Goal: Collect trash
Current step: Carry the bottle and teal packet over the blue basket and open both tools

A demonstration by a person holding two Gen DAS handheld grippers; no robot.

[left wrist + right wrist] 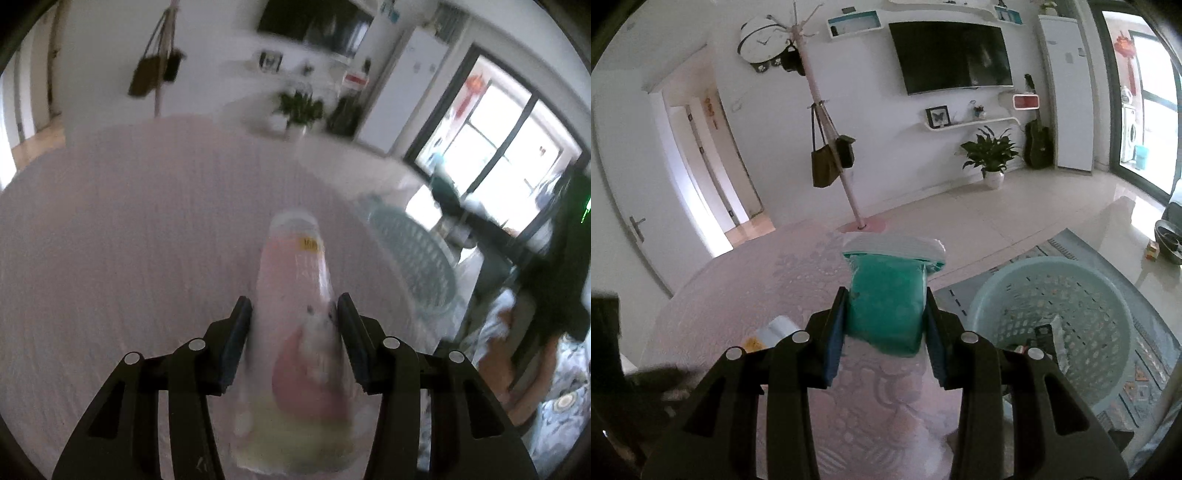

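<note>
My left gripper is shut on a pale pink and yellow plastic wrapper with a small yellow label, held above the pink bedspread; the view is blurred. My right gripper is shut on a green packet in a clear zip bag, held above the same bedspread. A light blue perforated basket stands on the floor to the right of my right gripper and holds some trash pieces. The basket also shows in the left wrist view.
A white and yellow scrap lies on the bed left of my right gripper. A coat stand with bags, a potted plant, a wall TV and a patterned rug are beyond. A person is at right.
</note>
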